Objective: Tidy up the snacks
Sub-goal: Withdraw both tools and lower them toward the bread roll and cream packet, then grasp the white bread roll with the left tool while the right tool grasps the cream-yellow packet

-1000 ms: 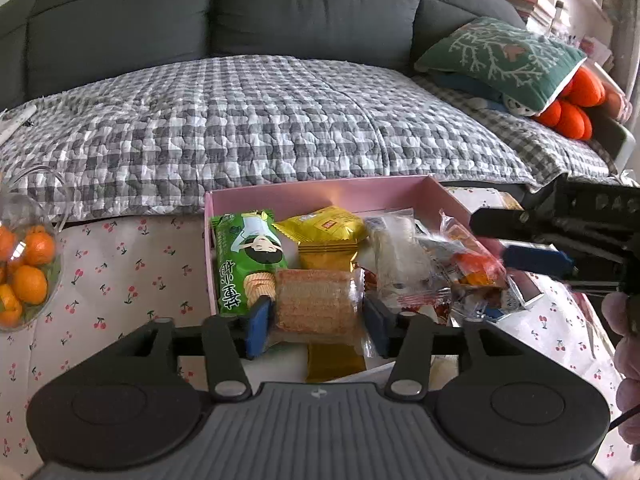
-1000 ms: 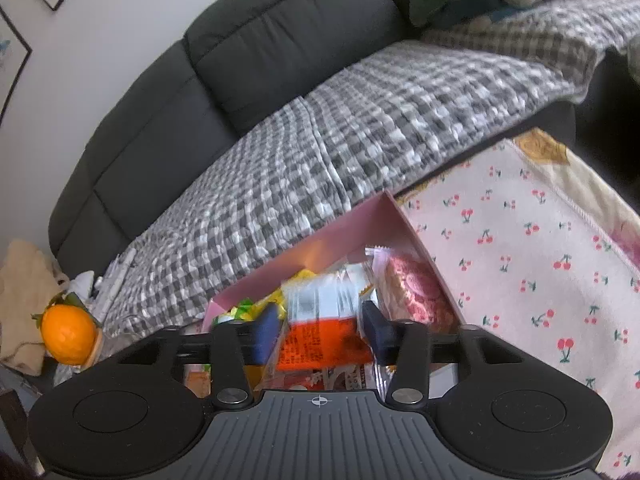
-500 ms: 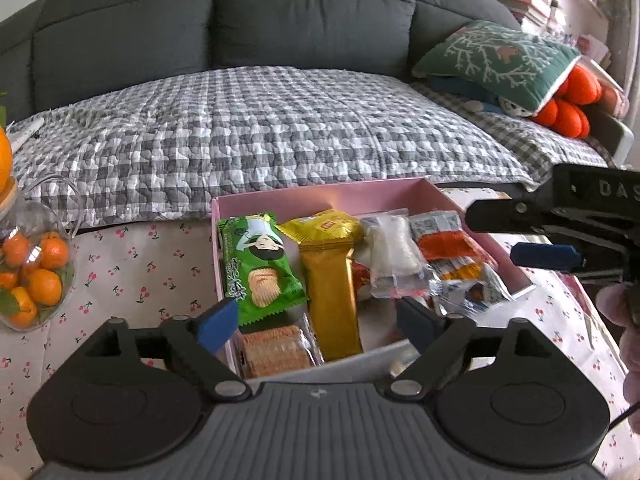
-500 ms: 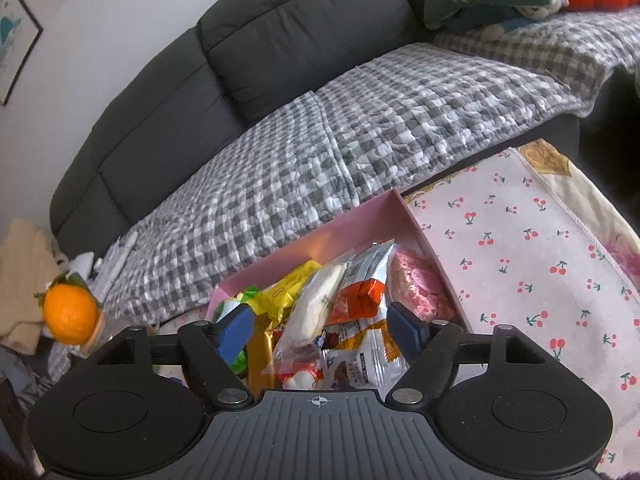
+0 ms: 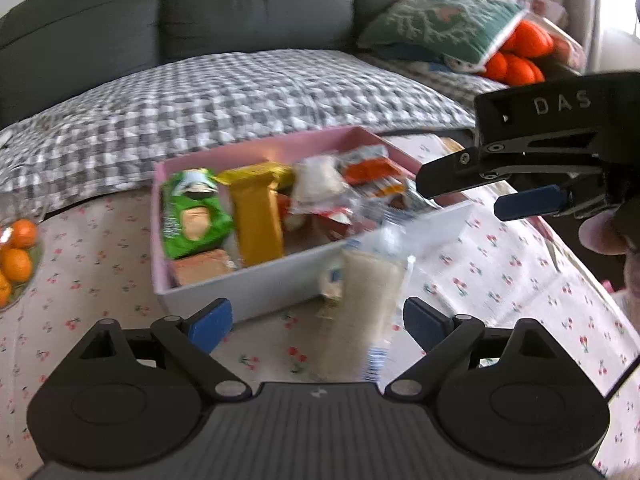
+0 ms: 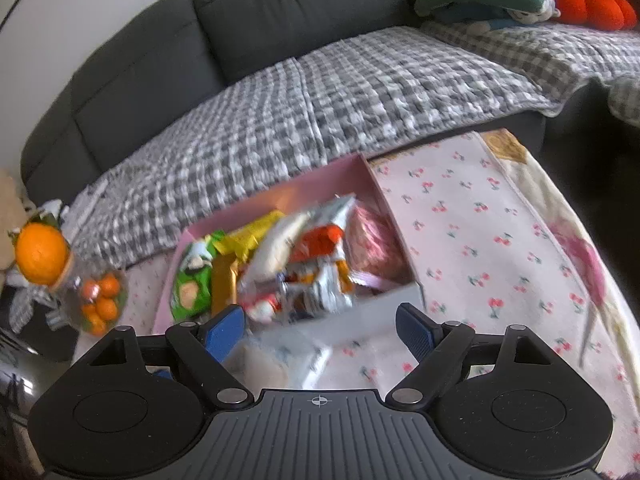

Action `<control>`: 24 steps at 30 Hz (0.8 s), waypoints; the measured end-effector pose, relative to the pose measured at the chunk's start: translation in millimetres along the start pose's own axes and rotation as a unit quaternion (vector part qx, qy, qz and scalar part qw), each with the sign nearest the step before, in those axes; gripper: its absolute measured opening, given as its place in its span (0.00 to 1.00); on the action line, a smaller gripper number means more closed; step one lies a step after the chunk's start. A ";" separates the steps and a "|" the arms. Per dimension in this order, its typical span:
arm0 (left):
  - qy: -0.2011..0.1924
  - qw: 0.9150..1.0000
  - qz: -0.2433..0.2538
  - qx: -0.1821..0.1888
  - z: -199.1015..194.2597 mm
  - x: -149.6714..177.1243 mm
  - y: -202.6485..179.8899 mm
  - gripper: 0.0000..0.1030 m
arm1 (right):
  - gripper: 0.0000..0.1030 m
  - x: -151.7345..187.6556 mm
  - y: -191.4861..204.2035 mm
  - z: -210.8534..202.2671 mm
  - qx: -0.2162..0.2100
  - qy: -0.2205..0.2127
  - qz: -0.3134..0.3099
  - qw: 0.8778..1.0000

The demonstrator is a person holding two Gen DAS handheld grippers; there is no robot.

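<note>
A pink box (image 5: pixel 256 152) (image 6: pixel 352 168) on the cherry-print tablecloth holds several snacks: a green packet (image 5: pixel 192 216) (image 6: pixel 192 284), a gold bar (image 5: pixel 256 216), a cracker pack (image 5: pixel 200 266), a white packet (image 5: pixel 320 180) and an orange-and-silver packet (image 5: pixel 368 168) (image 6: pixel 320 240). A clear-wrapped cracker packet (image 5: pixel 360 312) (image 6: pixel 276 360) lies on the cloth in front of the box, between my left fingers, untouched. My left gripper (image 5: pixel 318 322) is open and empty. My right gripper (image 6: pixel 320 330) (image 5: pixel 492 192) is open and empty, hovering at the box's right side.
A glass bowl of small oranges (image 5: pixel 16 256) (image 6: pixel 100 300) stands left of the box, with a big orange (image 6: pixel 40 254) behind it. A dark sofa with a checked blanket (image 5: pixel 248 92) and a green cushion (image 5: pixel 436 24) lies beyond the table.
Both grippers opened and let go of their packets into the box, then pulled back toward me. The loose cracker packet in front of the box has come into view.
</note>
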State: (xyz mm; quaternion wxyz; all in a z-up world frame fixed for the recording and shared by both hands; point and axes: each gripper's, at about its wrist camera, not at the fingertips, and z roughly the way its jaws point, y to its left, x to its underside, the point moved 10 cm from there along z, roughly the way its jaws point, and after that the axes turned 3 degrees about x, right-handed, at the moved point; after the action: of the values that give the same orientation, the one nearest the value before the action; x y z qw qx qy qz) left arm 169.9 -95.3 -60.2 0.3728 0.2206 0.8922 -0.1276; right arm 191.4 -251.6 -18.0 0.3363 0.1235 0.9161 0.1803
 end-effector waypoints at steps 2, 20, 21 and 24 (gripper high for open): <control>0.003 1.000 0.008 0.006 6.7 1.6 -5.1 0.82 | 0.83 5.7 -4.3 -1.8 0.009 0.007 -0.002 1.000; 0.014 0.998 -0.056 0.037 24.4 4.9 -0.3 0.28 | 0.83 23.0 -45.1 14.1 0.047 0.044 0.023 0.998; 0.018 0.997 -0.061 0.035 23.1 6.0 1.8 0.27 | 0.83 23.8 -45.0 15.2 0.047 0.045 0.023 0.998; 0.031 0.997 -0.066 0.025 14.8 9.5 6.8 0.23 | 0.83 27.2 -41.2 18.6 0.045 0.053 0.023 0.997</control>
State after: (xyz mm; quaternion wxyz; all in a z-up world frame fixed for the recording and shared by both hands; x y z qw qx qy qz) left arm 176.3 -92.4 -77.8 0.3302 0.1744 0.9124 -0.1673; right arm 179.2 -274.8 -63.8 0.2776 0.1497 0.9366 0.1529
